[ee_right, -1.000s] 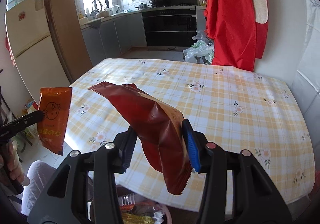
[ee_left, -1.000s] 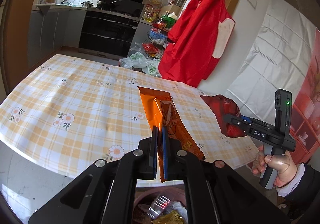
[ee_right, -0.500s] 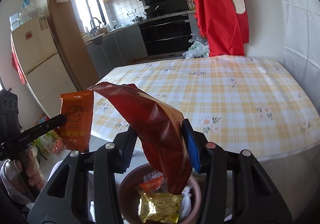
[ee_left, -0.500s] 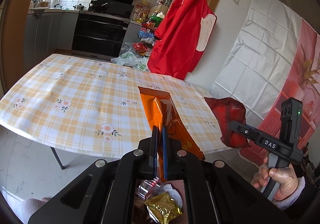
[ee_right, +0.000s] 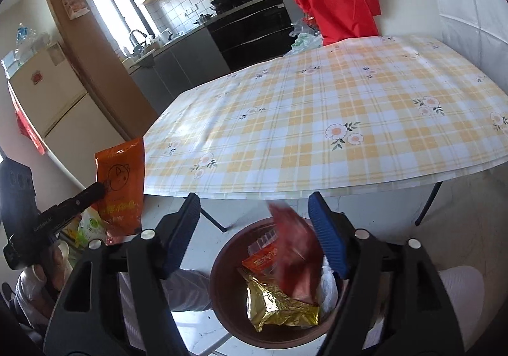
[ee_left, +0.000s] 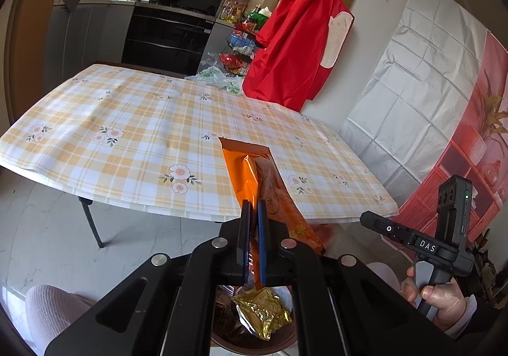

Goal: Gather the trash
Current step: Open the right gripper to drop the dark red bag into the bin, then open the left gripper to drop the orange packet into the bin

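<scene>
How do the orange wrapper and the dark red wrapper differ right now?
The orange foil snack wrapper is clamped in the shut left gripper; the dark red foil wrapper is free between the right gripper's jaws, which have just been opening. The orange wrapper hangs beside the brown round bin; the red one is blurred, apparently falling into it. The orange one looks sharp, with a cartoon face. Both are empty snack packets.

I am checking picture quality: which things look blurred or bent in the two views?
Right wrist view: the dark red wrapper between the open right gripper fingers is smeared by motion above the bin; the table edge curves. Left wrist view: the orange packet in the left gripper is sharp; walls bow.
</scene>
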### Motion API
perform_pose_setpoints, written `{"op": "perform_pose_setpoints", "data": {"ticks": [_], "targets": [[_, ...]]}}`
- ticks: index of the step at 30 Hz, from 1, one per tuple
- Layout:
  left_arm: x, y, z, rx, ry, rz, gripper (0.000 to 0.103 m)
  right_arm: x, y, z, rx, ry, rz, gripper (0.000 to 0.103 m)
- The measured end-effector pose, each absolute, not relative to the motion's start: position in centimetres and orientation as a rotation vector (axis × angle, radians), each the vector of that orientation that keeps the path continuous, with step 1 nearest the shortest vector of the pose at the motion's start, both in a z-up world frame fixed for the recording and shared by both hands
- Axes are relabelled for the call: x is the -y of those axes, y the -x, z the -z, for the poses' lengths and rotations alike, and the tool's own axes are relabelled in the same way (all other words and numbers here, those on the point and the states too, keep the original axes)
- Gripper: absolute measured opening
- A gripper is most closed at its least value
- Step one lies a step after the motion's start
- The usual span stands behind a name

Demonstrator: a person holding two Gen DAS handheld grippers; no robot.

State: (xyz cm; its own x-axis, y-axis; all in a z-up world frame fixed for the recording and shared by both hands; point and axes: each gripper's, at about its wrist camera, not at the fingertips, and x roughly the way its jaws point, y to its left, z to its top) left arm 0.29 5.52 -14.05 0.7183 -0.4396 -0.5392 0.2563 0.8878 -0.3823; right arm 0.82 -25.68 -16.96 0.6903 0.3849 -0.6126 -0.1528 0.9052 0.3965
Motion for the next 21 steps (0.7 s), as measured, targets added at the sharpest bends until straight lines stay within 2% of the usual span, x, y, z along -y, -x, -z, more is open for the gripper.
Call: {"op": "perform_pose_setpoints", "data": {"ticks": [1, 4, 21], "targets": [[-5.5, -0.4, 14.3, -0.673, 0.291, 0.392, 0.005, 25.8, -0.9, 17.1, -0.748, -0.327, -0.295, 0.074], [-5.2, -0.4, 14.7, -0.683, 0.287, 0.395, 0.005, 26.2, -0.7, 17.3, -0.72, -0.328, -0.246, 0.094], [-0.8, -0.8, 16.7, -0.78, 0.224, 0.53, 0.005, 28.3, -0.4, 17.8, -0.688, -0.388, -0.196, 0.095]]}}
